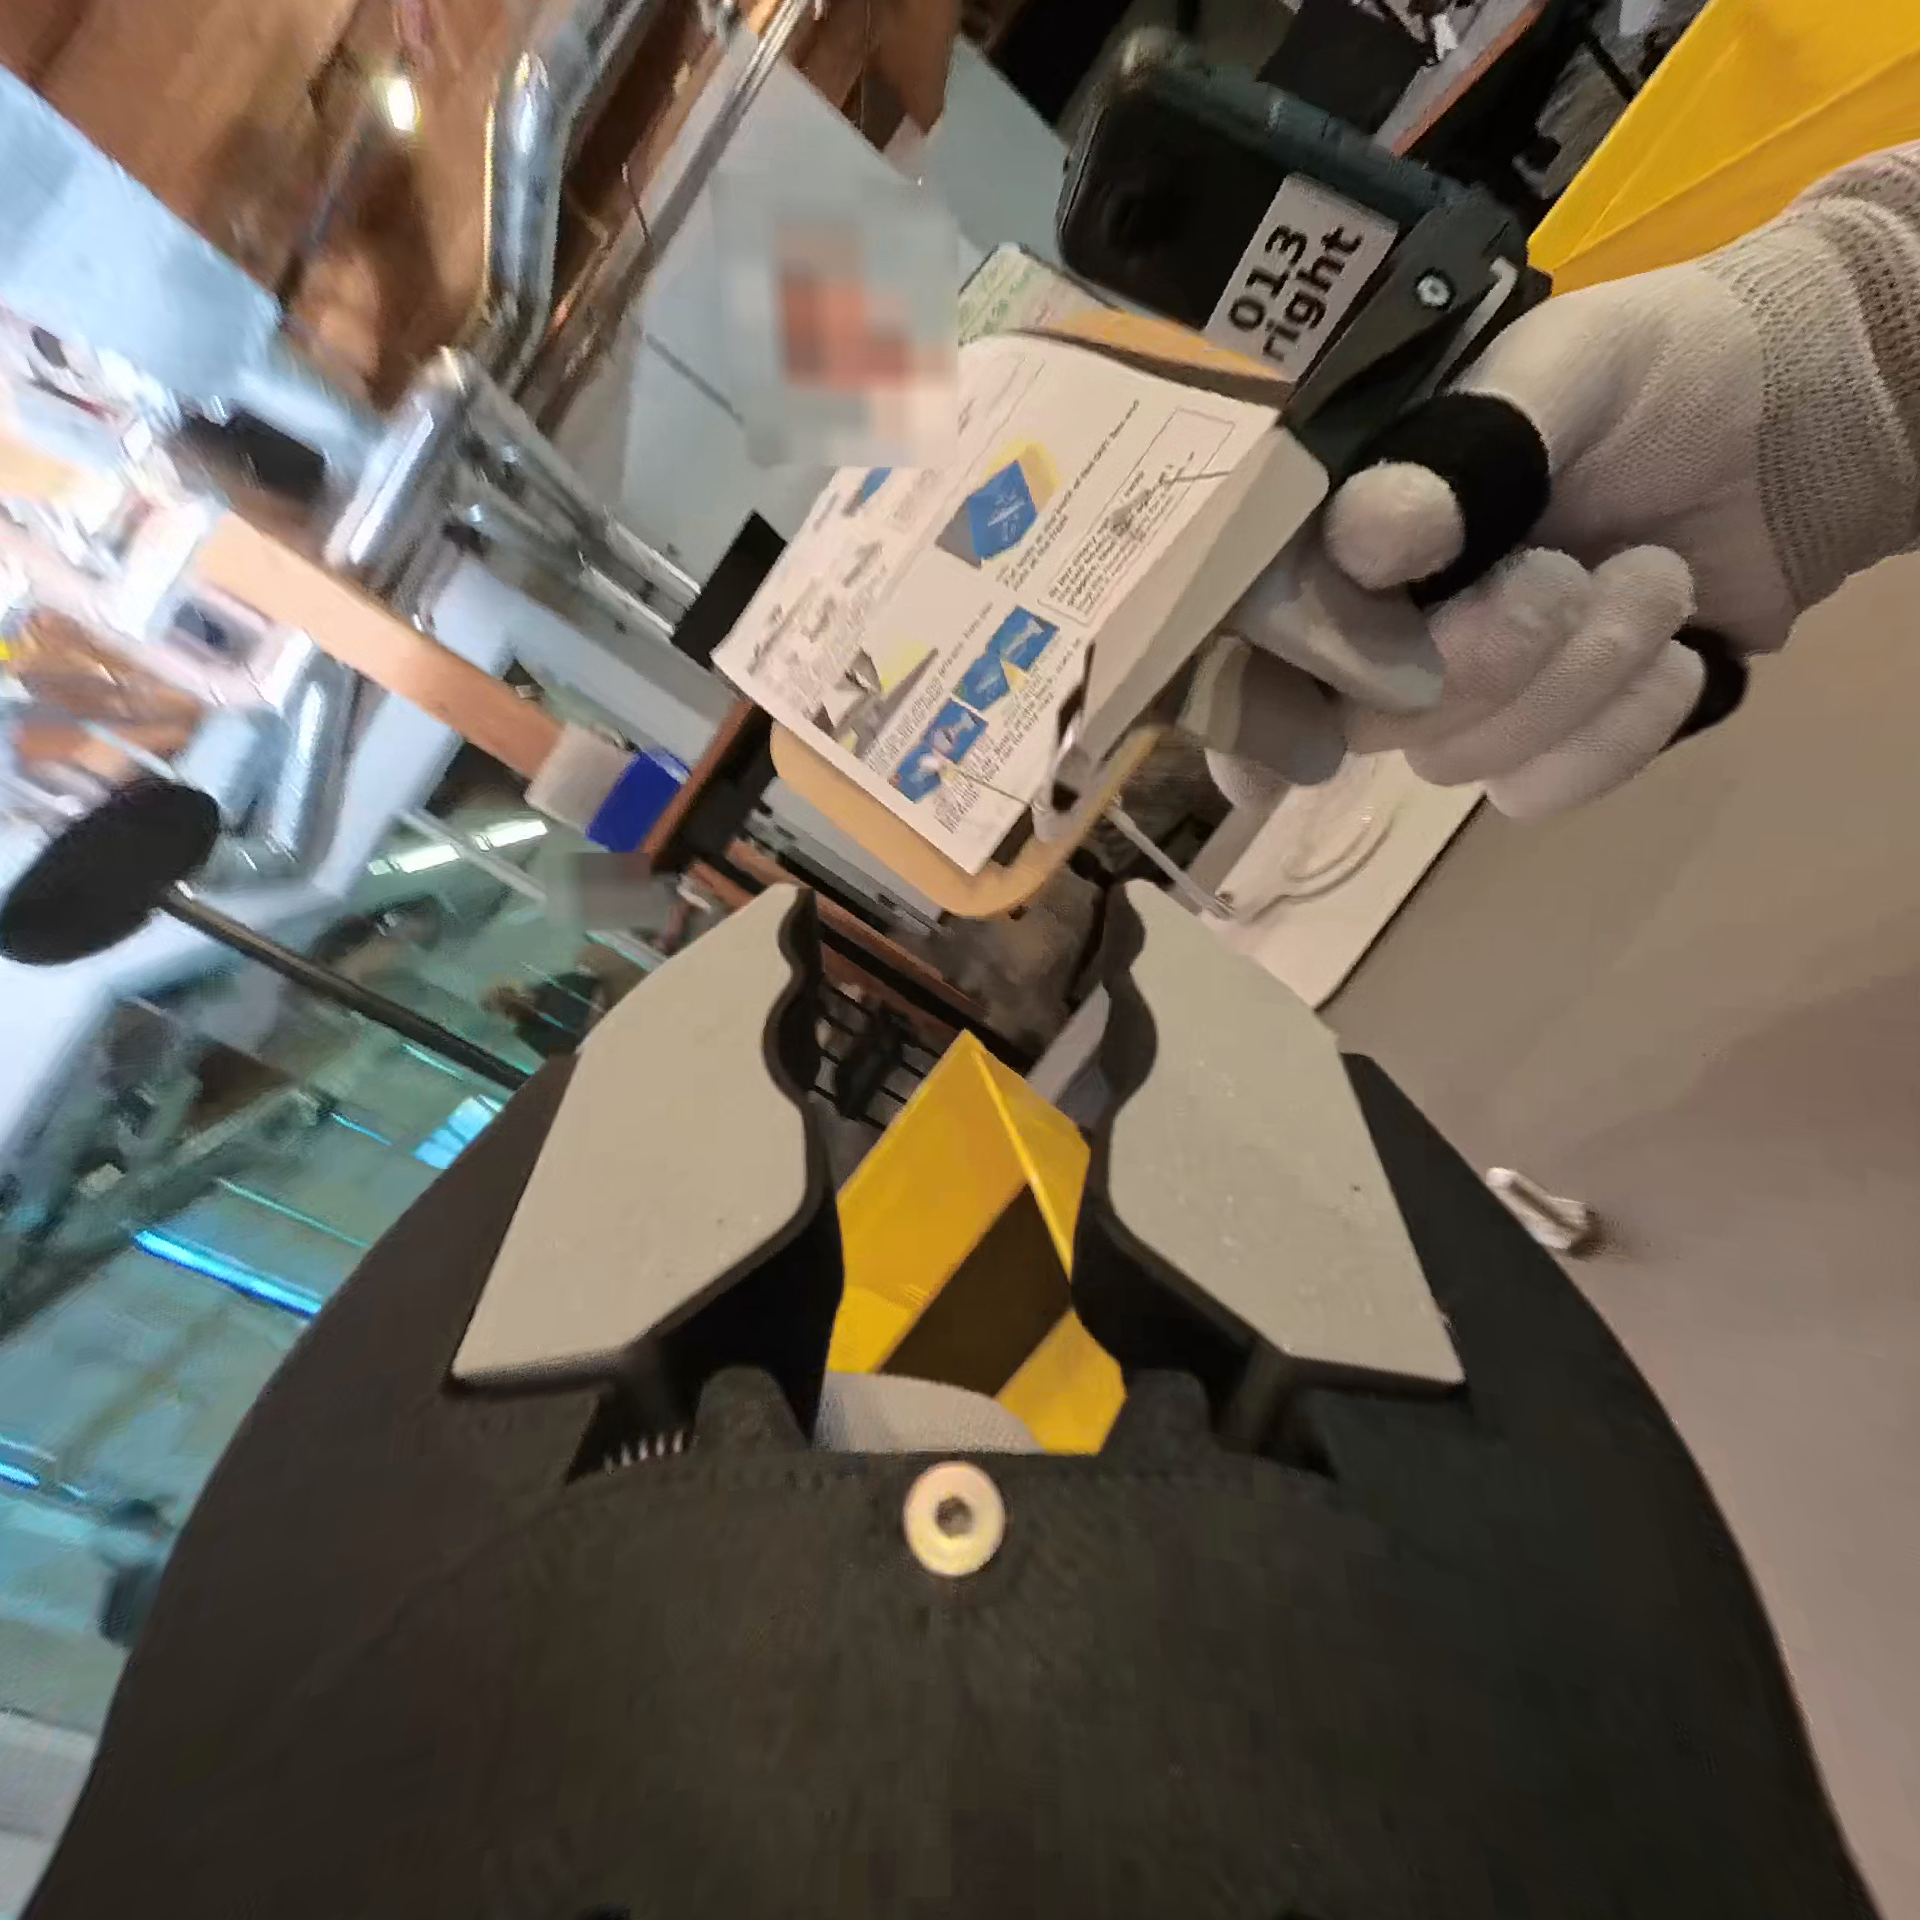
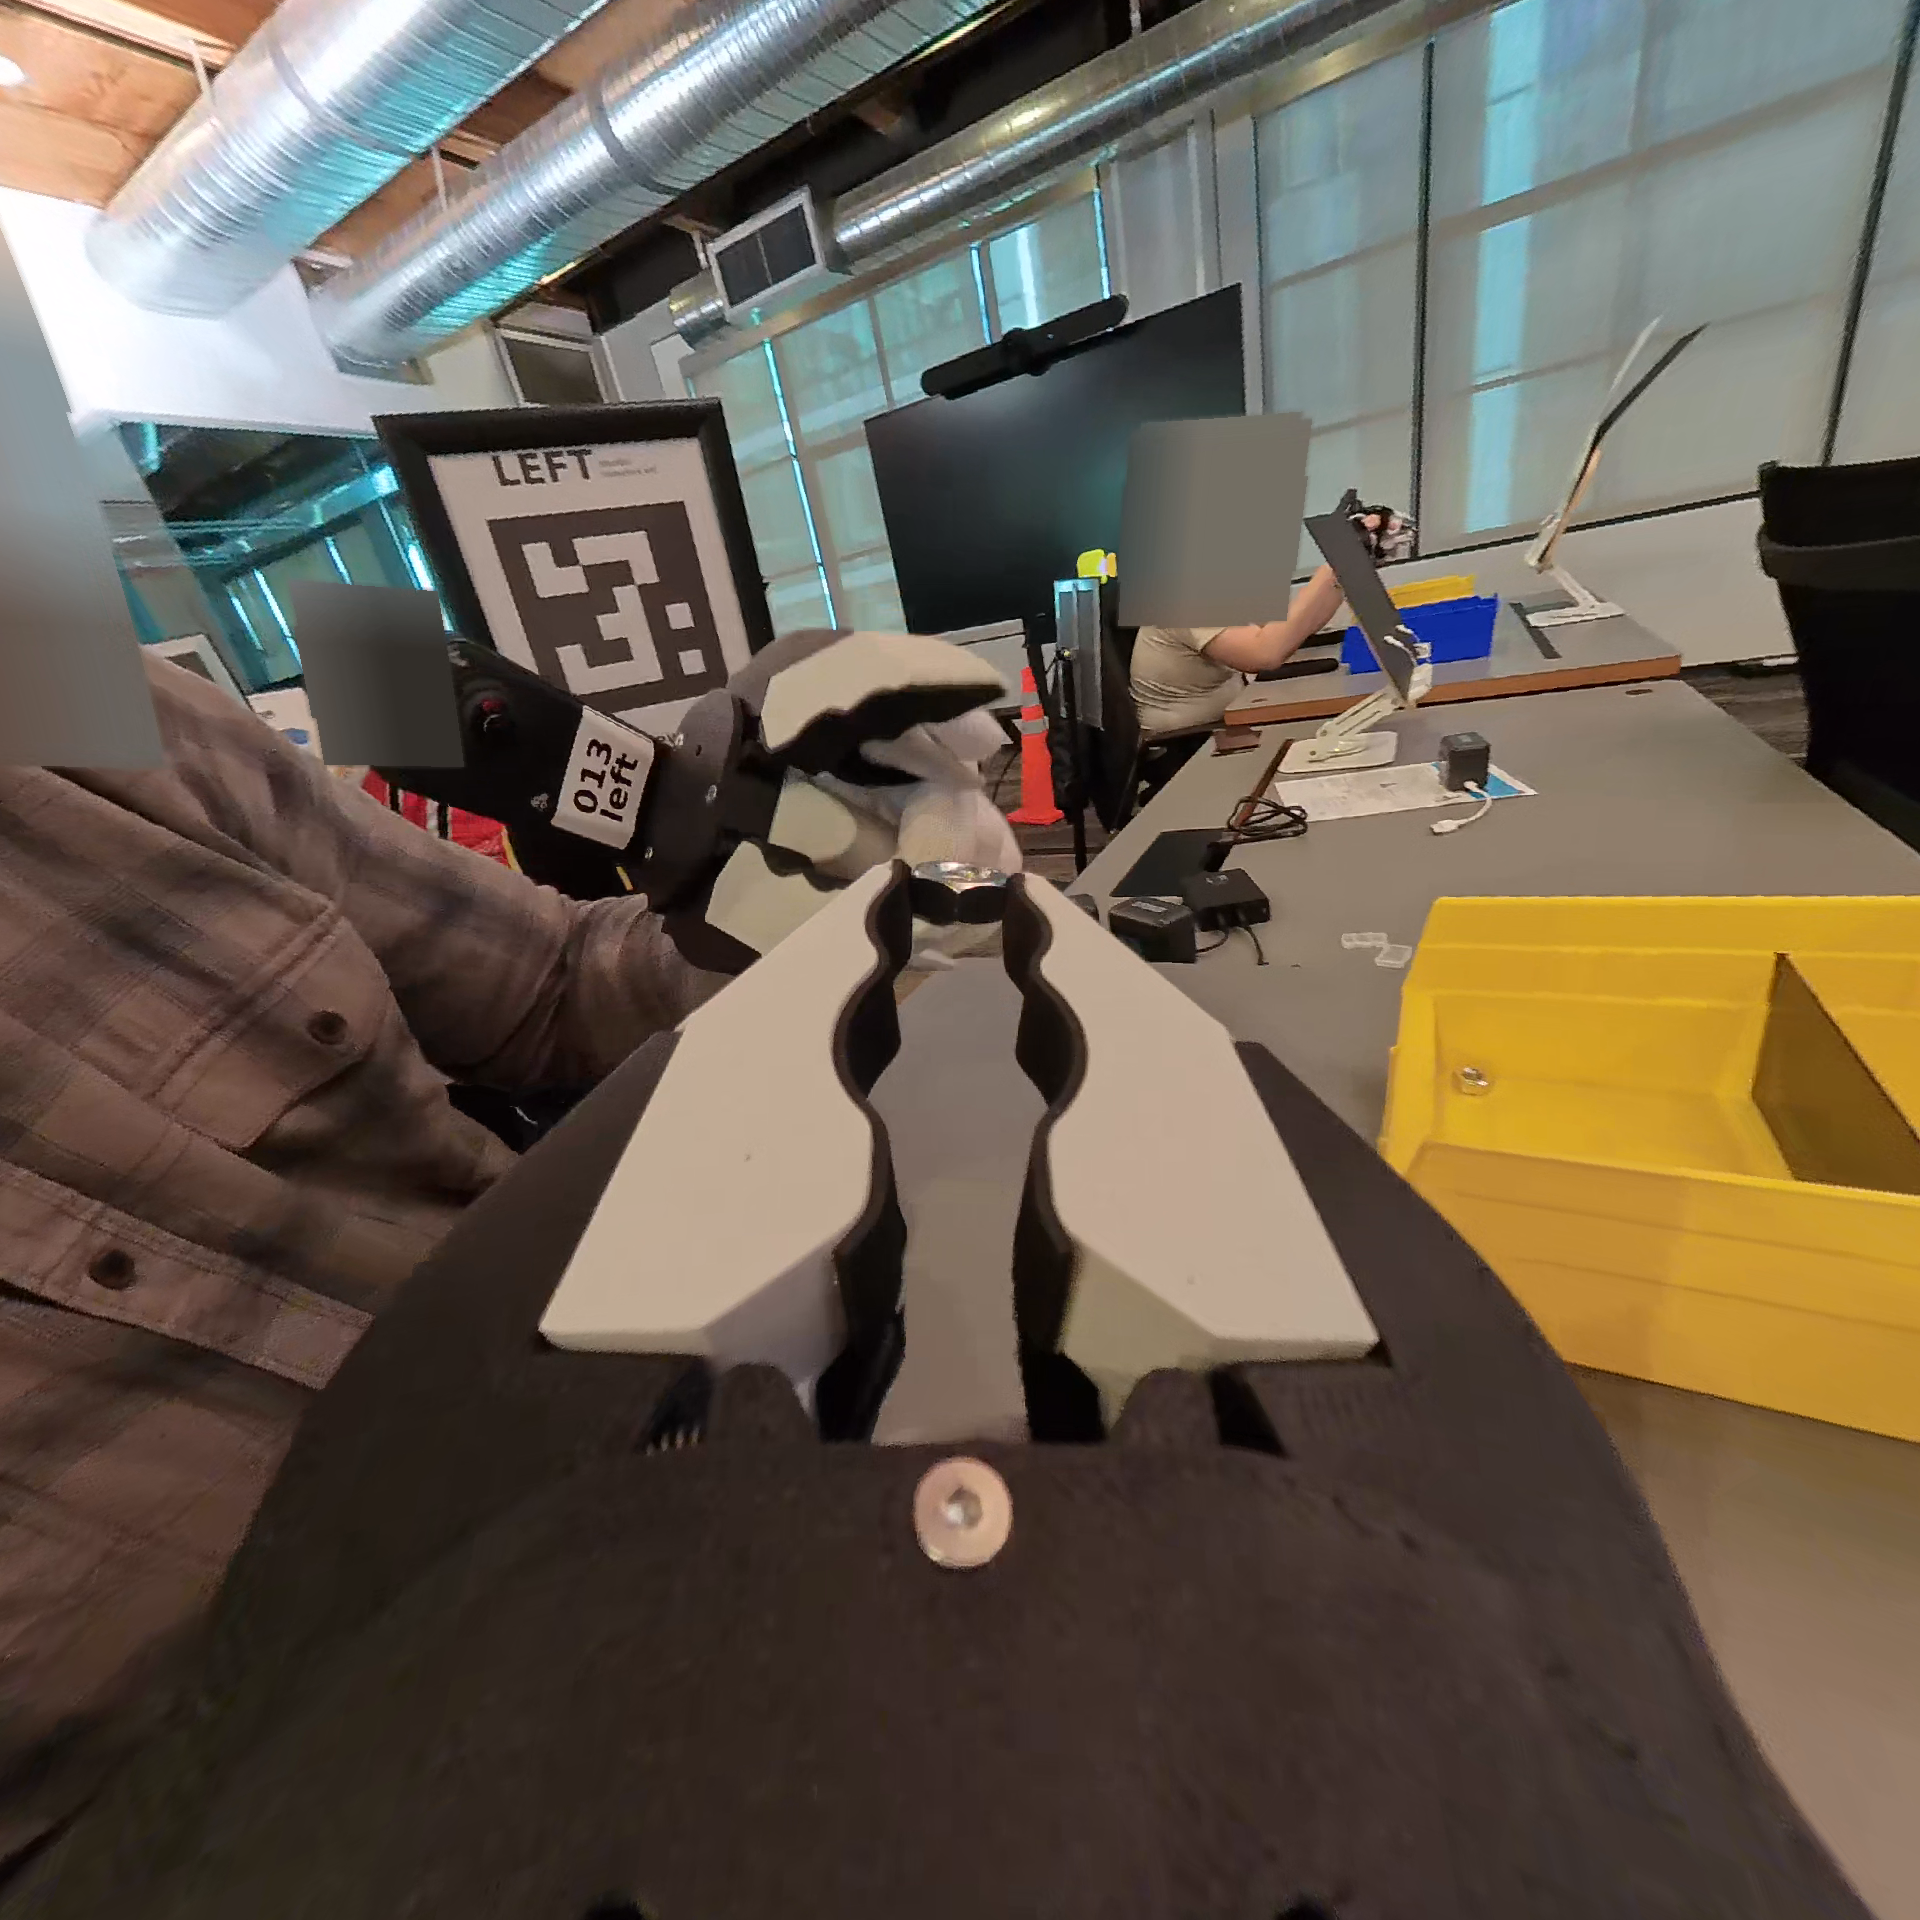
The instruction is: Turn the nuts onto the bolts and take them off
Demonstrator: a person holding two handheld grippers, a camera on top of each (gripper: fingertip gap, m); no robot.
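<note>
Right gripper (image 2: 956, 894) held level above the grey table (image 2: 1558, 831), tips clamped on a steel nut (image 2: 954, 883), yellow bin (image 2: 1621, 1195) just right of it; past the nut, left gripper (image 1: 956, 935) tilted, jaws apart, empty.

nut (image 2: 956, 889) held between tips of right gripper (image 2: 957, 906), above table (image 2: 1621, 727). left gripper (image 2: 831, 748) just behind nut, to the left. bin (image 2: 1662, 1226) on table to the right; second nut (image 2: 1470, 1078) inside bin. loose bolt (image 1: 1543, 1221) on table, right of left gripper.
</note>
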